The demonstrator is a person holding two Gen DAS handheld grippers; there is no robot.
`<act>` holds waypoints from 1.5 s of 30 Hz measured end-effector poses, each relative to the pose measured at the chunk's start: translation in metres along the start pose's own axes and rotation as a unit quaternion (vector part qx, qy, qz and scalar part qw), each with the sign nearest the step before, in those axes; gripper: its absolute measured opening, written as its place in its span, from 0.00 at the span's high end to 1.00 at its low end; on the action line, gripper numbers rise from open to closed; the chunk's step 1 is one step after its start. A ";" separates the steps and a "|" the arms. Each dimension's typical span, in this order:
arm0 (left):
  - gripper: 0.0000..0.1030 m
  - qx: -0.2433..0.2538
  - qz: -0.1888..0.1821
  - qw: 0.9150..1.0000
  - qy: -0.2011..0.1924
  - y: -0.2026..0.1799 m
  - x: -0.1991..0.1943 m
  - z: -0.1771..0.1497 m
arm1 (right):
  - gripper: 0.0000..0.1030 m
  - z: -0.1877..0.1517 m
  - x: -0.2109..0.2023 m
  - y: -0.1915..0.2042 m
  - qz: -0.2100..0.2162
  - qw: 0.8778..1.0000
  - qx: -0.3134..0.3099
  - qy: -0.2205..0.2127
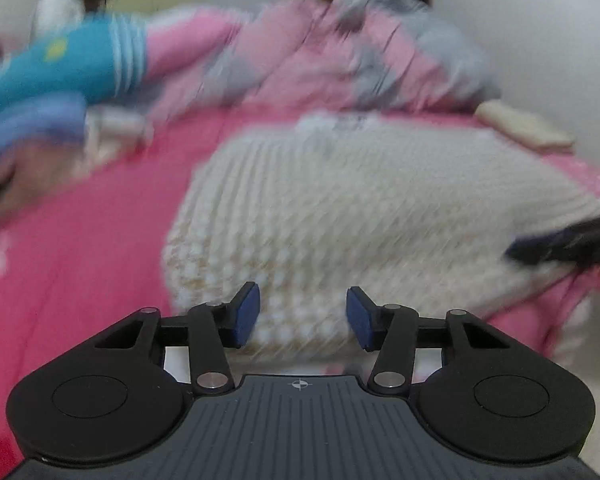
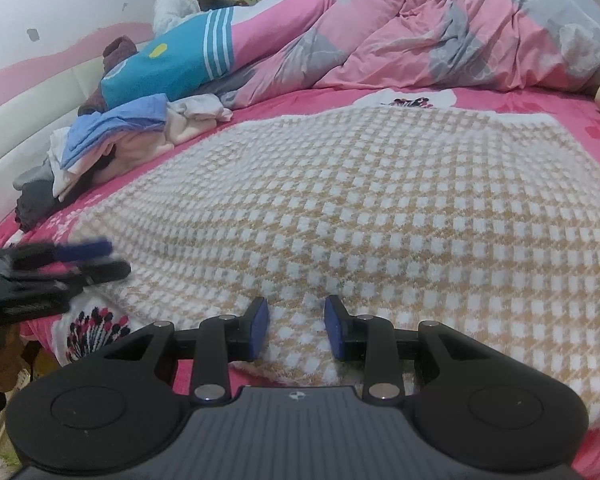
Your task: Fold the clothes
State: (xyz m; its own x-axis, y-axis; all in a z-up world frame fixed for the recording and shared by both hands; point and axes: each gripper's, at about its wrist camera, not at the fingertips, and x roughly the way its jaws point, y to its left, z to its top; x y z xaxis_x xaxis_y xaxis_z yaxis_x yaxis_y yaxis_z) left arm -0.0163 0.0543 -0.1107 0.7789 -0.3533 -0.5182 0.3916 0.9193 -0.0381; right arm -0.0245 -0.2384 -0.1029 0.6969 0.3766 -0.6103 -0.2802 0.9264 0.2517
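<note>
Right tongs spread over near hem of cream-and-tan checked knit garment, flat on pink bed, ready to fold. Left tongs spread, pinching nothing, at its left edge.

Soft even indoor light; left view motion-blurred, right sharp, fisheye-bent edges

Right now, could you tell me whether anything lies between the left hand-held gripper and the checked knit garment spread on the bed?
Nothing visible does. The left hand-held gripper hangs open over the near edge of the checked knit garment, with only its bare knit between the pads.
</note>
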 end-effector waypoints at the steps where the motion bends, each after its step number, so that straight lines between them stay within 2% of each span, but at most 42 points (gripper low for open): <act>1: 0.52 -0.007 0.001 1.000 0.003 0.007 0.002 -0.005 | 0.68 0.000 0.000 0.000 0.000 1.000 -0.001 0.000; 3: 0.53 -0.006 0.002 1.000 0.010 0.005 -0.008 0.006 | 0.68 0.001 0.000 0.000 0.000 1.000 -0.003 0.003; 5: 0.51 -0.011 -0.012 1.000 -0.024 0.005 -0.031 0.018 | 0.68 0.000 0.000 -0.001 0.000 1.000 -0.001 0.002; 6: 0.48 -0.004 -0.001 0.999 -0.037 0.005 -0.037 0.018 | 0.68 0.000 0.000 -0.001 0.001 1.000 -0.001 0.000; 7: 0.48 0.006 0.022 0.999 -0.028 0.007 -0.033 0.014 | 0.68 -0.001 0.000 -0.001 0.001 1.000 0.000 -0.001; 9: 0.48 0.008 0.049 0.999 0.015 0.020 -0.010 -0.001 | 0.67 -0.002 0.000 -0.002 0.003 1.000 0.004 -0.004; 11: 0.48 -0.006 0.040 0.999 0.003 0.029 -0.004 -0.011 | 0.67 -0.002 0.000 -0.002 0.003 1.000 0.003 -0.003; 14: 0.47 0.009 0.044 0.999 0.014 0.025 -0.003 -0.002 | 0.67 -0.001 0.000 -0.002 0.002 1.000 0.001 -0.002; 17: 0.47 0.000 0.030 0.999 0.011 0.031 0.000 -0.006 | 0.67 -0.002 -0.001 -0.002 0.002 1.000 0.002 -0.004; 22: 0.47 -0.050 0.018 0.998 0.024 0.041 -0.023 0.005 | 0.67 -0.002 -0.001 -0.003 0.004 1.000 0.002 -0.005; 24: 0.45 -0.095 0.007 0.995 0.005 0.048 -0.037 0.016 | 0.67 -0.002 0.000 -0.004 0.005 1.000 0.002 -0.006; 26: 0.40 -0.108 0.000 0.994 -0.031 0.048 -0.051 0.028 | 0.67 -0.003 0.000 -0.004 0.006 1.000 0.002 -0.006; 28: 0.39 -0.085 -0.001 0.995 -0.053 0.038 -0.055 0.039 | 0.67 -0.003 0.000 -0.004 0.006 1.000 0.002 -0.006; 31: 0.37 -0.055 -0.021 0.996 -0.060 0.019 -0.041 0.049 | 0.67 -0.002 -0.001 -0.004 0.005 1.000 0.001 -0.006; 34: 0.37 -0.030 -0.024 0.999 -0.038 0.003 -0.008 0.049 | 0.67 -0.003 -0.001 -0.002 0.003 1.000 0.000 -0.008; 36: 0.37 -0.015 0.001 1.000 0.010 -0.001 0.025 0.044 | 0.67 -0.005 -0.002 0.000 -0.001 1.000 -0.002 -0.012; 38: 0.33 -0.017 0.020 0.999 0.029 -0.002 0.045 0.035 | 0.67 -0.004 -0.004 0.001 -0.004 1.000 -0.004 -0.012; 42: 0.31 0.005 0.023 0.999 0.021 -0.007 0.044 0.035 | 0.66 0.010 -0.017 0.005 -0.025 1.000 -0.008 -0.008; 45: 0.31 0.000 0.015 1.000 0.016 -0.002 0.043 0.034 | 0.66 0.031 -0.035 0.002 -0.063 0.996 -0.014 -0.055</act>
State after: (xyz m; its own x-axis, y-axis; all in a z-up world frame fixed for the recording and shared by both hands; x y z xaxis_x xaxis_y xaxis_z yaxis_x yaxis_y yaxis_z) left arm 0.0333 0.0313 -0.1039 0.7749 -0.3196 -0.5454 0.3684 0.9294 -0.0212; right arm -0.0290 -0.2495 -0.0583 0.7951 0.2552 -0.5502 -0.2022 0.9668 0.1563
